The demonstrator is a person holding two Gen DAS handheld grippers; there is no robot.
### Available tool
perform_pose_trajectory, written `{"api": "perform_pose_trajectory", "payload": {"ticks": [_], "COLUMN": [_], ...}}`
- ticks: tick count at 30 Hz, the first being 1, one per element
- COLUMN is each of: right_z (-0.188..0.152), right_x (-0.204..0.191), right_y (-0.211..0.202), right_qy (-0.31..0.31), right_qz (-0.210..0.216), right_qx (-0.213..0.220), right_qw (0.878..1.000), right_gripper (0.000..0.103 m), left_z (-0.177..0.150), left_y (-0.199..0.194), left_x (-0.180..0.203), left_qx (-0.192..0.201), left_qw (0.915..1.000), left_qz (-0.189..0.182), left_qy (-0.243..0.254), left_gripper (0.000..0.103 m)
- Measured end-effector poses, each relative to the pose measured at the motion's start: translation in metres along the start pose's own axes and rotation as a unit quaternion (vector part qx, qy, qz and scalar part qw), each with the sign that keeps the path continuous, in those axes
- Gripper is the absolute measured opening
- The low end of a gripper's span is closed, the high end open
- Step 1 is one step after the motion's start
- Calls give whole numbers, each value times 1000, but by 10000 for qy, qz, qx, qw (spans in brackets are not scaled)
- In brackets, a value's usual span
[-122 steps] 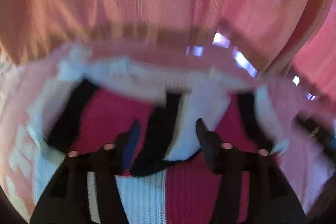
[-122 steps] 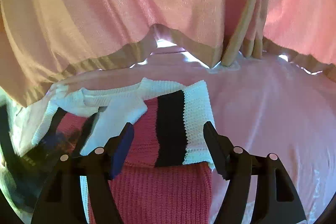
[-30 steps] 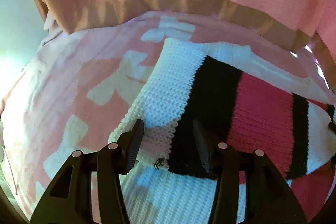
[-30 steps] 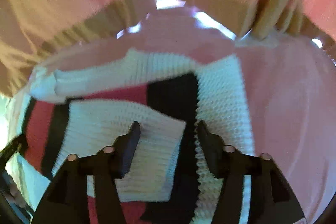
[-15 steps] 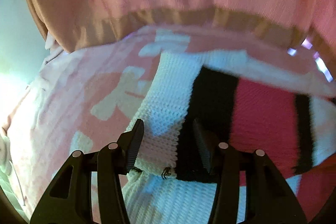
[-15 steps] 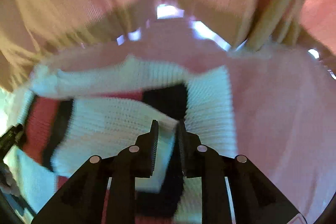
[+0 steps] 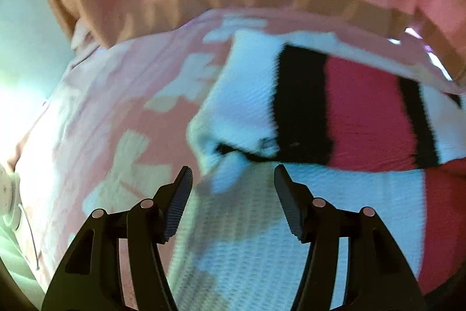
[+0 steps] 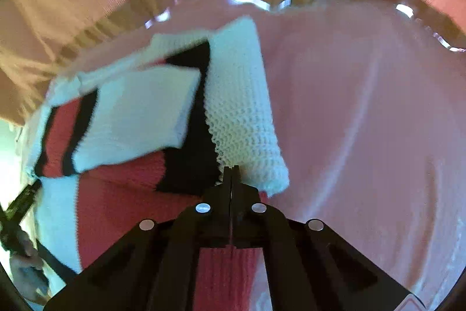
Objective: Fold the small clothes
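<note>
Right gripper (image 8: 231, 169) now clamped on striped knit sweater (image 8: 241, 118) edge, jaws wide a second ago. Left gripper (image 7: 231, 179) jaws spread, empty, above folded corner; one grip secured, other pending

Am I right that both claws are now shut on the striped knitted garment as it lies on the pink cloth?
Not quite: only the right claw is shut on the striped knitted garment, as the right wrist view shows. In the left wrist view the left claw stands open over the garment's edge, gripping nothing. The garment does lie on the pink cloth.
</note>
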State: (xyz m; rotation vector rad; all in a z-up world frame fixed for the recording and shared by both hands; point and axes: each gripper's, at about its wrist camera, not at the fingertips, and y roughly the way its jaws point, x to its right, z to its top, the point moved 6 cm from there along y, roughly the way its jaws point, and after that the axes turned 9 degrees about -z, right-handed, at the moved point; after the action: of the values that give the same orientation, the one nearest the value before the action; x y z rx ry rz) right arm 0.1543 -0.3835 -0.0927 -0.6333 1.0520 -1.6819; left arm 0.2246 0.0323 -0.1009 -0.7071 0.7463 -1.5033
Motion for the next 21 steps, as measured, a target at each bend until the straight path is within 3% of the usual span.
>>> {"api": "perform_pose_trajectory", "payload": {"ticks": [2,5,7,11,13,19,21], "right_z": [0,-17,-18,-18,-30,-81,-98], "right_x": [-6,2,3,0,-3,-2,0], "right_y": [-12,23,16,-43,-66,-96,-100], "right_qy": [-142,-320,-335,-463,-475,-564,-557], "right_qz": [-27,-409,-370,-353,-261,-424,-435], "right_qx": [243,-284,-208,499,720,995,1047], "right_qw": [9996,9982,9985,9971,9959,9925,9920], "right_gripper": [0,0,0,9,14,20,26], "left_z": [-3,-6,-8,-11,-14,-44,-58], "left_y": [4,5,2,-25,-41,-79,-91], "left_x": [-5,-6,-6,-14,-19,-19,-15], "left_qx": [-1,14,25,163,273,458,517], "left_qw": [10000,10000,9998,9997,9991,9979,9976], "left_qz": [-2,83,118,-182,-336,-460,-460], "left_qy": [-85,36,172,45,-32,15,80], "left_gripper": [56,59,59,59,64,65,65]}}
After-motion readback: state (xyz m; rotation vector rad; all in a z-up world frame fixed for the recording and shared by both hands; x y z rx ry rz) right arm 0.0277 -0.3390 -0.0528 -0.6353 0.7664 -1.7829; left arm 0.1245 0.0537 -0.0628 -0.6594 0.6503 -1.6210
